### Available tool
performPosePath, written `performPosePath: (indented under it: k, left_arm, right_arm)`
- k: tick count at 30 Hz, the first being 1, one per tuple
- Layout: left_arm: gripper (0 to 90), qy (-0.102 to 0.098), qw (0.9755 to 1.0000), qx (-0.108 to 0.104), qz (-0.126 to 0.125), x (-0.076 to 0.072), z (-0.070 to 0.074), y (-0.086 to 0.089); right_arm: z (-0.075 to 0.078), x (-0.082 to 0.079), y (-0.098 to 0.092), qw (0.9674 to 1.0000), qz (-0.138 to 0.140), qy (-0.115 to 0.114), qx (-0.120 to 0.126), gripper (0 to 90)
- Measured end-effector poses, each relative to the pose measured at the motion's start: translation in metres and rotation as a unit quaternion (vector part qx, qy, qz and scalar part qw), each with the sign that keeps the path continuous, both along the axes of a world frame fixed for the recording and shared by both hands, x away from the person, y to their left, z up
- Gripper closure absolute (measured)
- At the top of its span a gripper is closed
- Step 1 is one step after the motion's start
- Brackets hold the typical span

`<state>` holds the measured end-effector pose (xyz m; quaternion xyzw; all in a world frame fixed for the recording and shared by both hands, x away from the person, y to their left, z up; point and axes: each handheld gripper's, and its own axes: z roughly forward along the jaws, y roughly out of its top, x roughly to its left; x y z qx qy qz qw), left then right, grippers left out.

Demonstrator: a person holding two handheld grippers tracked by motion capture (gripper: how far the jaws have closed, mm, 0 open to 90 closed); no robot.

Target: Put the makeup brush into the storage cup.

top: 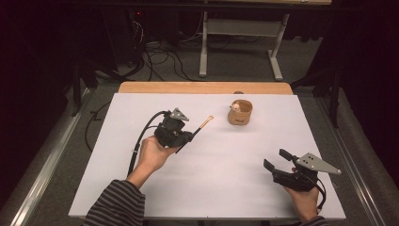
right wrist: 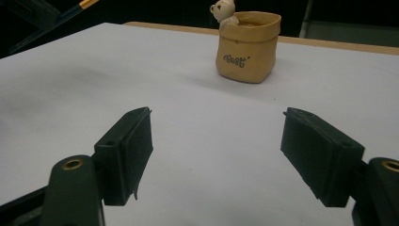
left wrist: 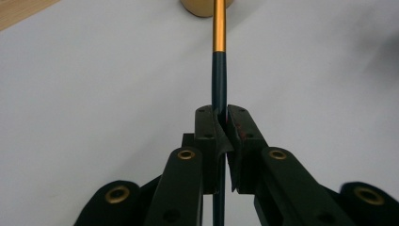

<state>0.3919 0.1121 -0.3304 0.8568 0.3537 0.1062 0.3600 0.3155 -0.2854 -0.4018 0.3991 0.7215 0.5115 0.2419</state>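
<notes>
My left gripper [top: 188,138] clamps a brush [left wrist: 219,70] by its dark handle, tip aimed at the pot [top: 240,113]. Right gripper [right wrist: 216,155] rests, jaws apart. The brush looks light, stiff and smooth: best held mid-handle, never by the bristles.

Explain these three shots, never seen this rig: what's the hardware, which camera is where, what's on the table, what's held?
No robot: a person holds a handheld two-jaw gripper in each hand. The high view looks down from above the person's side; the other two cameras ride on the grippers and look along their fingers. The left gripper is shut on a thin paintbrush with a dark handle and gold ferrule, aimed toward the tan bear pot. The right gripper is open, holding nothing, low over the white tabletop. The pot looks like a small sack with a toy bear peeking out.
</notes>
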Motion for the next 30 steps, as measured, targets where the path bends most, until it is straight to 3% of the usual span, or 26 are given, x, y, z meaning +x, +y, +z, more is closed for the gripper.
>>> performPosePath:
  k: [30]
  left_arm:
    - [83.7, -0.028, 0.9981, -0.055, 0.002, -0.043, -0.005, 0.028]
  right_arm:
    - [0.000, 0.000, 0.001, 1.0000, 0.003, 0.002, 0.002, 26.8]
